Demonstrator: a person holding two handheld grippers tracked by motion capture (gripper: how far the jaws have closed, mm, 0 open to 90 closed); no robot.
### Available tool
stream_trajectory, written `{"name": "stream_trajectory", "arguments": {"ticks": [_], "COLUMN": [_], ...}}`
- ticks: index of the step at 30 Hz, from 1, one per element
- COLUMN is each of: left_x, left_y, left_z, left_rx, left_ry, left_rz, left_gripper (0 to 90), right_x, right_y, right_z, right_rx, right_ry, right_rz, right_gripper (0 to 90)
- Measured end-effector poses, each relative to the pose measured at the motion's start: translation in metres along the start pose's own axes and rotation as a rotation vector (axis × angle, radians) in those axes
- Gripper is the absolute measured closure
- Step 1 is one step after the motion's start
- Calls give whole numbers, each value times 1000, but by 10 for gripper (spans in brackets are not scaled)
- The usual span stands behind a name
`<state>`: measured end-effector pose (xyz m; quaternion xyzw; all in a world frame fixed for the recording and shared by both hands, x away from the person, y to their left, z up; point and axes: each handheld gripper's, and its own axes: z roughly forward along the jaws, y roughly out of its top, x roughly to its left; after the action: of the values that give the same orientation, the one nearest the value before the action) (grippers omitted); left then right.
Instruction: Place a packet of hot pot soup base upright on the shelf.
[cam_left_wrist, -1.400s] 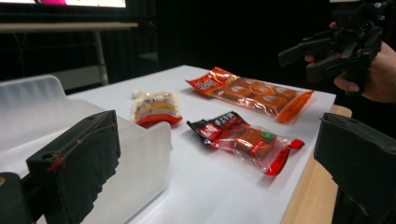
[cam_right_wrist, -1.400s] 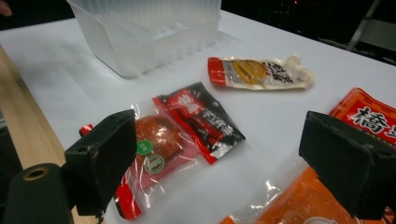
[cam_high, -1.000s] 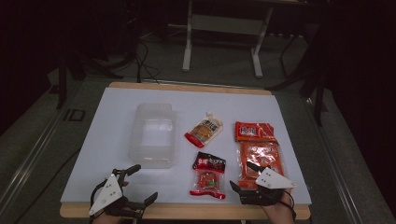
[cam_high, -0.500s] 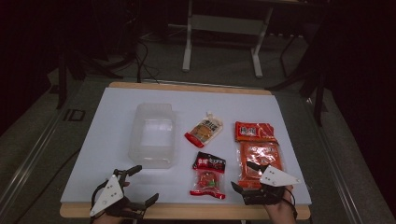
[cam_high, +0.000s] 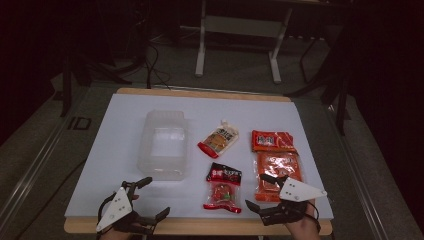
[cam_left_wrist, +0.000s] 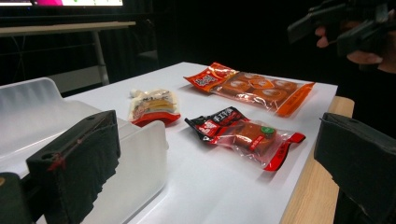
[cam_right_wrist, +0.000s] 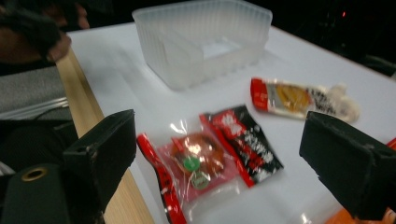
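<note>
A black-and-red snack packet (cam_high: 223, 187) lies near the table's front edge, between my two grippers. My left gripper (cam_high: 156, 197) hovers open at the front left, beside the clear plastic container (cam_high: 164, 145). My right gripper (cam_high: 257, 191) stands open at the front right, just right of that packet and over the near end of the large orange packet (cam_high: 278, 172). In the left gripper view the open left gripper (cam_left_wrist: 219, 177) faces the packet (cam_left_wrist: 245, 135) with nothing held. In the right gripper view the open right gripper (cam_right_wrist: 224, 163) frames the packet (cam_right_wrist: 210, 154).
A yellow-and-red spouted pouch (cam_high: 218, 140) lies mid-table, right of the container. A smaller orange packet (cam_high: 272, 141) sits behind the large one. The white mat (cam_high: 120, 125) covers a wooden table (cam_high: 200, 226). Dark floor and desk legs lie beyond the far edge.
My right gripper has drifted slightly to the right. The left gripper and all the packets stay where they were.
</note>
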<state>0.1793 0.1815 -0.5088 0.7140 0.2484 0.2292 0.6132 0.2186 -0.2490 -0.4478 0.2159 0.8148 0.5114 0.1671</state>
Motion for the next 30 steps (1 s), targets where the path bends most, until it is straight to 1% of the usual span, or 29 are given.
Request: {"name": "stream_trajectory", "arguments": {"ticks": [1,3,4,6,9,10,12,13,14,15,16,18,19,20,21,22,23,24,25,26,27,28,29,30], "left_x": [0,0,0,0,-1,-1,-1,-2,-2,-2,-2,-2,-2,-2,-2,-3,-3,-3,-3,-2,-2,-2,-2,-2], "left_y": [0,0,0,0,0,1,1,1,1,1,1,1,1,1,1,1,1,1,1,1,1,1,1,1], "left_z": [0,0,-1,-1,0,0,0,1,1,1,1,1,1,0,0,0,0,0,0,0,0,0,0,0], "left_rx": [2,-3,-6,-7,0,0,1,2,2,3,5,5,5,4,4,5,5,5,5,3,3,4,5,7], "left_ry": [-1,-6,-6,-5,-2,-3,-2,-3,-2,-3,-4,-3,-3,-2,-2,-2,-1,-1,-1,1,0,0,1,1], "left_rz": [-5,-12,-5,-5,3,1,2,1,2,2,4,4,4,1,1,3,5,4,4,3,1,-1,1,1], "left_gripper": [10,9,10,9,9,9,9,9,9,9,10,10,10,9,9,9,10,9,9,10,10,10,9,9], "right_x": [1,1,1,1,-1,-1,-2,-4,-7,-7,-8,-15,-15,-19,-19,-21,-25,-33,-33,-40,-40,-43,-47,-55], "right_y": [4,9,14,17,24,29,31,33,37,37,39,46,46,49,49,50,51,52,52,53,53,53,53,52], "right_z": [-3,-7,-11,-12,-18,-22,-24,-25,-29,-29,-31,-36,-36,-39,-39,-40,-41,-42,-42,-43,-43,-43,-43,-42], "right_rx": [-11,-15,-24,-31,-34,-39,-40,-48,-57,-57,-65,-91,-91,-93,-93,-97,-102,-117,-117,-115,-115,-115,-115,-114], "right_ry": [0,-4,-9,-13,-39,-58,-56,-63,-84,-84,-98,-119,-119,-127,-127,-147,-151,-163,-163,-180,-180,-192,-200,-217], "right_rz": [-6,-10,-17,-14,-34,-41,-44,-42,-52,-52,-56,-59,-59,-58,-58,-60,-53,-32,-32,-17,-17,-9,-5,11], "right_gripper": [109,110,109,109,108,108,108,108,108,108,107,106,106,106,106,106,105,104,104,93,93,93,92,87]}}
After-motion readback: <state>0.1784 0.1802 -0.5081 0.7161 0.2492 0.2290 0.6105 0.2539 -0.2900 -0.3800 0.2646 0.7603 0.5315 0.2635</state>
